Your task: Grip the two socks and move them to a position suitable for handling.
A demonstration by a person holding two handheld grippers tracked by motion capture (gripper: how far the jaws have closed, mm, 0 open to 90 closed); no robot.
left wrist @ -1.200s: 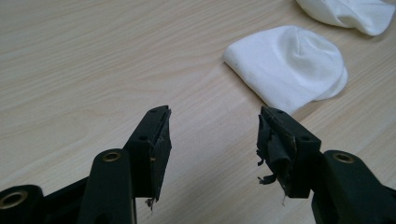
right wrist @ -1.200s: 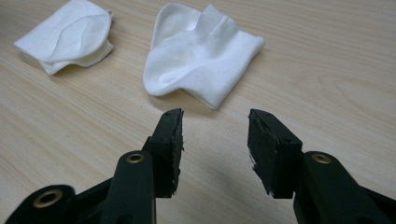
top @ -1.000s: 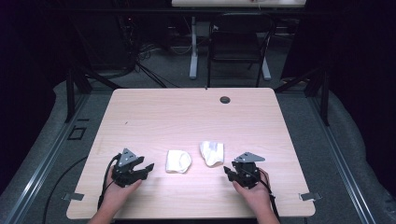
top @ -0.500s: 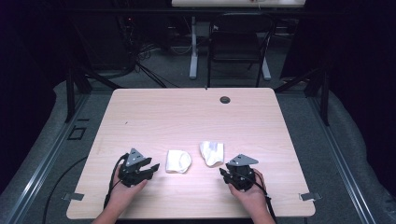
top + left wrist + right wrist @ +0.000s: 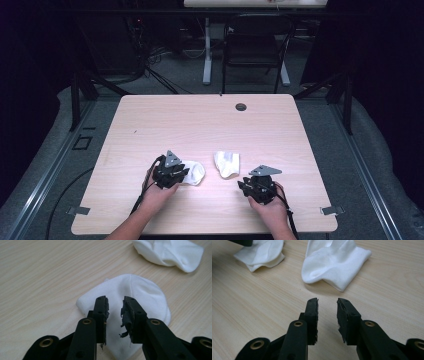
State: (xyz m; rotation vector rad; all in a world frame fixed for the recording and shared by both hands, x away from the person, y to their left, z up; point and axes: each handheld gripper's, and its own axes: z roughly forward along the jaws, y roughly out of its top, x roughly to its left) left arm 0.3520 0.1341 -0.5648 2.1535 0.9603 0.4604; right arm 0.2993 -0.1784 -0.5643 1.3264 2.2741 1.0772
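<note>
The left gripper [image 5: 184,174] slid right across the pale wooden table [image 5: 200,125] until its parted jaws hung over the rounded white sock [image 5: 140,297]. The right gripper [image 5: 246,186] drew slightly back from the crumpled white sock [image 5: 227,163].

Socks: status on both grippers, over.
Left gripper open, jaws over the left sock. Right gripper open, short of the right sock, not touching. Nothing in the way.
</note>
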